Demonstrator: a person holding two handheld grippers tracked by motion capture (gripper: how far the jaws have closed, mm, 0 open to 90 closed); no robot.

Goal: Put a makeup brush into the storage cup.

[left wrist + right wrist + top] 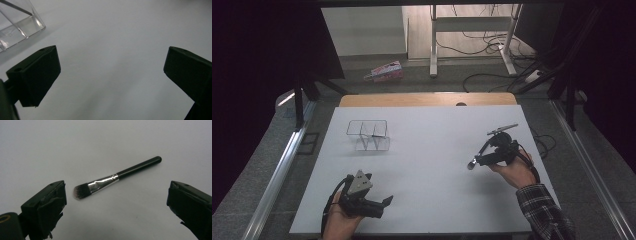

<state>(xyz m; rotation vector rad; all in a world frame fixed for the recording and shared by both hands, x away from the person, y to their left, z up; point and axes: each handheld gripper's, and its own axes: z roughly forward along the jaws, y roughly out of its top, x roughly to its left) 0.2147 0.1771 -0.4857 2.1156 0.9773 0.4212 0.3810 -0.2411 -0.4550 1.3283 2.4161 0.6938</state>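
Your right tongs (116, 202) gaped wide, empty, over the brush (116, 178): black handle, silver collar, bristles pointing lower left, lying slantwise.

A white table (427, 150) with a wooden strip along its far edge. A clear, divided organiser box (368, 135) stands on its far left part. A makeup brush (117, 177) with a black handle lies flat on the right side, apparently well apart from the box.
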